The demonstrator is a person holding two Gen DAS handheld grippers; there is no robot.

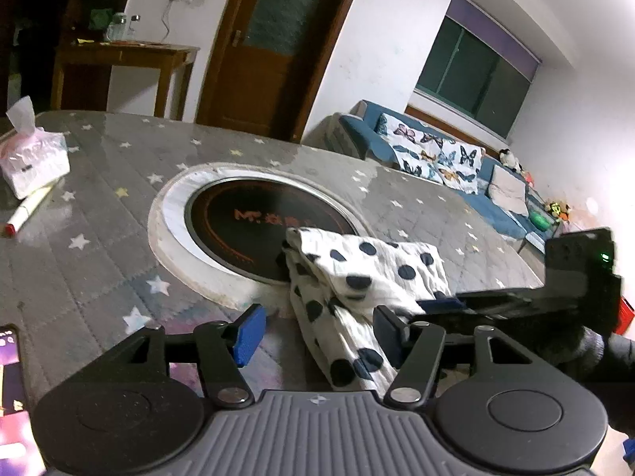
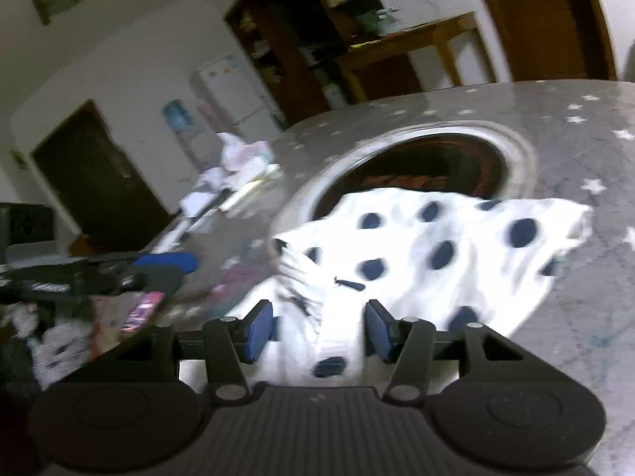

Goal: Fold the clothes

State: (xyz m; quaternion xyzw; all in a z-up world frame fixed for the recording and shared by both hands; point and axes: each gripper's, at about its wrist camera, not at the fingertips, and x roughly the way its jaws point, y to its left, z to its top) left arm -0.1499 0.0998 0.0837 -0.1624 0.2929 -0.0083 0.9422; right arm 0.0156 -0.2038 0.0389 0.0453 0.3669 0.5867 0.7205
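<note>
A white garment with dark blue dots [image 1: 369, 273] lies folded on the grey star-patterned table cover [image 1: 99, 261], its far edge over the round black cooktop [image 1: 262, 226]. My left gripper [image 1: 319, 333] is open; the garment's near end lies between its blue pads, close to the right pad and apart from the left one. In the blurred right wrist view my right gripper [image 2: 319, 331] stands open over the same garment [image 2: 436, 246], with cloth in the gap between its pads. The right gripper's blue fingertips [image 1: 442, 303] rest at the garment's right edge in the left wrist view.
A tissue pack [image 1: 33, 158] and a white marker [image 1: 31, 208] lie at the table's far left. A lit phone [image 1: 12, 377] sits at the near left edge. Beyond the table are a blue sofa [image 1: 504, 206], a wooden side table [image 1: 127, 55] and a door.
</note>
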